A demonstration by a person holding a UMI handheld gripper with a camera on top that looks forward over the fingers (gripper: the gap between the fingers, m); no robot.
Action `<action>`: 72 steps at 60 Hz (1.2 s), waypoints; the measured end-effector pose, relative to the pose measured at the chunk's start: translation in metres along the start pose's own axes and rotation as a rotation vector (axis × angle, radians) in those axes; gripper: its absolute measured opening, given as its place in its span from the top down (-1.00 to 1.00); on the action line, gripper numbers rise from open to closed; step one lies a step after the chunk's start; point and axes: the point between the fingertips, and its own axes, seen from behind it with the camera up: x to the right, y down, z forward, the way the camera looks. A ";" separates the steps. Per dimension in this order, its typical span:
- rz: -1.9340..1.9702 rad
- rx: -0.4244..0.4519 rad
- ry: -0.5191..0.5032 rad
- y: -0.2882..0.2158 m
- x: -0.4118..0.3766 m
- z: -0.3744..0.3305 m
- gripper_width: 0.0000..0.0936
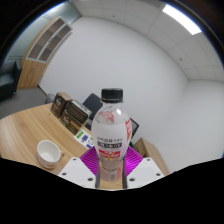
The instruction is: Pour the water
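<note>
The gripper (110,170) has its two fingers clamped on a clear plastic water bottle with a black cap and pink label (111,125), held upright between the purple pads (108,160). A small white round cup (48,151) sits on the light wooden table (25,130), off to the bottle's left.

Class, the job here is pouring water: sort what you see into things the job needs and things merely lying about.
Needed for the job:
- water bottle, gripped between the jaws of the gripper
- white cup on the table

Lying about:
- boxes beyond the bottle
- wall cabinet
</note>
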 end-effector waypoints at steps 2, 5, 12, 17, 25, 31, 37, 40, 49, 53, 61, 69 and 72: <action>0.102 0.005 -0.020 0.003 0.001 0.000 0.36; 0.232 0.006 -0.063 0.011 0.001 0.003 0.36; 0.441 -0.007 -0.140 0.042 -0.017 0.019 0.36; 0.503 -0.033 -0.183 0.067 -0.034 0.036 0.36; 0.522 -0.069 -0.216 0.106 -0.060 0.057 0.36; 0.563 -0.096 -0.250 0.129 -0.079 0.067 0.36; 0.587 -0.082 -0.242 0.142 -0.087 0.071 0.34; 0.596 -0.069 -0.231 0.143 -0.088 0.071 0.35; 0.617 -0.068 -0.209 0.145 -0.088 0.069 0.05; 0.624 -0.116 -0.210 0.152 -0.084 0.066 -0.14; 0.623 -0.213 -0.193 0.158 -0.079 0.044 -0.81; 0.597 -0.287 -0.141 0.146 -0.063 -0.004 -0.83; 0.593 -0.306 -0.123 0.138 -0.055 -0.028 -0.83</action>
